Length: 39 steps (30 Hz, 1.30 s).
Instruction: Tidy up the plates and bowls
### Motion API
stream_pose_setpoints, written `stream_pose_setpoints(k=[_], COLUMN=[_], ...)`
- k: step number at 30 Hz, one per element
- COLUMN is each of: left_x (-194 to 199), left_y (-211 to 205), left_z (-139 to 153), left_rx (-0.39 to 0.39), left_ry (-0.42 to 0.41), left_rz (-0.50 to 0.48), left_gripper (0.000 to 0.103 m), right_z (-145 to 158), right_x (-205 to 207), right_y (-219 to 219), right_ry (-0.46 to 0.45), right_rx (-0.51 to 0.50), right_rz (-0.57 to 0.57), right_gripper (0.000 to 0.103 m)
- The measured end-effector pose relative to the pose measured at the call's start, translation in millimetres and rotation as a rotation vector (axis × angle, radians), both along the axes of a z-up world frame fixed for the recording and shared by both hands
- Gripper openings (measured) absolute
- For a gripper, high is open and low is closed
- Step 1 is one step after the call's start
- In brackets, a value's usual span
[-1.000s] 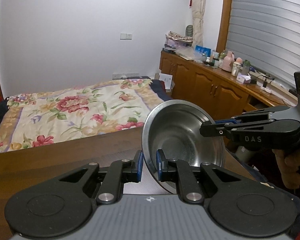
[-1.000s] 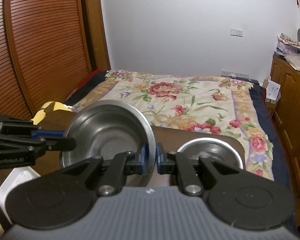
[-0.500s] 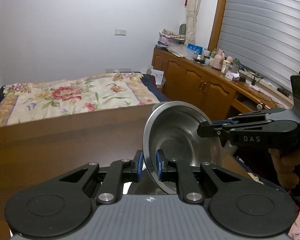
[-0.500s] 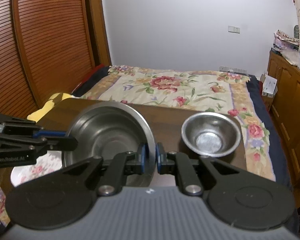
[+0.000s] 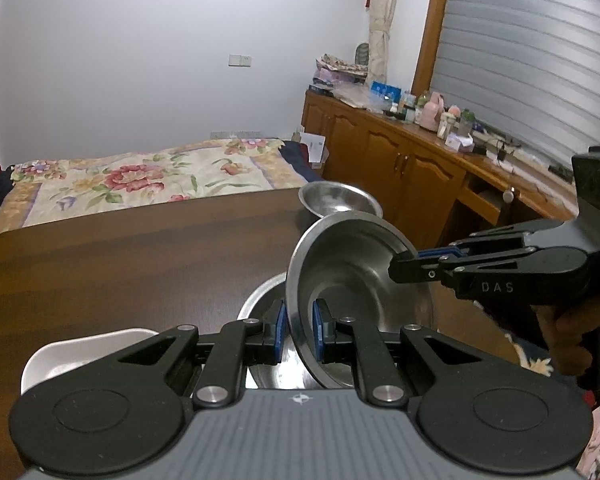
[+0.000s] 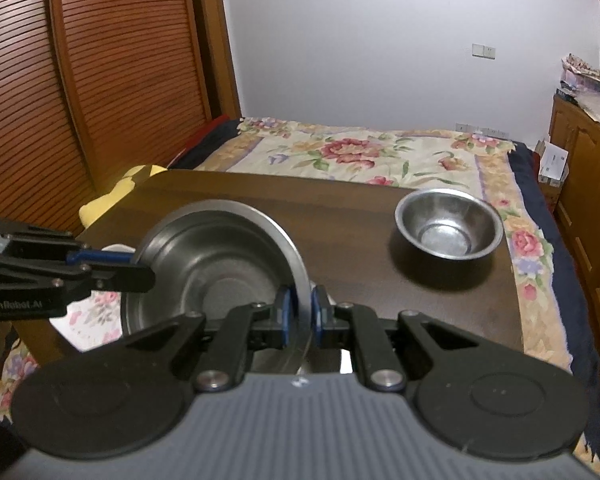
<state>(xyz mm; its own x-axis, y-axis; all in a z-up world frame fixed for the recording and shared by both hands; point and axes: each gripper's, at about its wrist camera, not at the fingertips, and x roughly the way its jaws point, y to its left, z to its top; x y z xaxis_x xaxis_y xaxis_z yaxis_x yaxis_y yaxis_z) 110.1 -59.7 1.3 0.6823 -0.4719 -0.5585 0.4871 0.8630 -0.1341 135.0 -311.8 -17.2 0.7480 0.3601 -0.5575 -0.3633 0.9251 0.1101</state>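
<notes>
- Steel bowl [image 5: 356, 276] is pinched at its rim by both claws: the left claw [image 5: 299, 330] is closed on the near edge, the right claw [image 6: 300, 316] is closed on the opposite edge, and each reaches in from its own side.
- The bowl hangs tilted on edge, its open face turned toward the right claw and away from the left one.
- Directly under the left claw's fingertips sits a larger steel bowl [image 5: 260, 300] on the dark wooden surface [image 5: 140, 260]; nesting the held bowl into it looks like the step in hand, so the held one must be levelled and lowered straight down.
- A small steel bowl [image 6: 448, 228] stands well ahead and to the right of the right claw, near the far corner.
- A floral plate [image 6: 96, 320] lies below the left claw; a white dish [image 5: 80, 356] sits just to its left.
</notes>
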Motion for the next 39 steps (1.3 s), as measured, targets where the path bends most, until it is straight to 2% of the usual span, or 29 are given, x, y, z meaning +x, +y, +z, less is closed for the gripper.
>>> stream_pose_setpoints(k=[7, 23, 34, 39], left_x=[0.0, 5.1, 3.3, 2.8], left_y=[-1.3, -4.2, -9.4, -14.9], left_z=[-18.3, -31.4, -35.4, -37.8], left_rx=[0.025, 0.044, 0.082, 0.120], left_ry=[0.033, 0.057, 0.040, 0.008], left_rz=[-0.002, 0.000, 0.009, 0.018], left_gripper=[0.015, 0.015, 0.015, 0.015], right_z=[-12.8, -26.2, -32.2, -36.0], right_x=[-4.5, -3.5, -1.5, -4.1], right_y=[2.4, 1.8, 3.9, 10.0], right_ry=[0.023, 0.043, 0.042, 0.014], right_rx=[-0.006, -0.006, -0.019, -0.075], right_rz=[-0.003, -0.012, -0.012, -0.007], right_gripper=[0.013, 0.013, 0.013, 0.013])
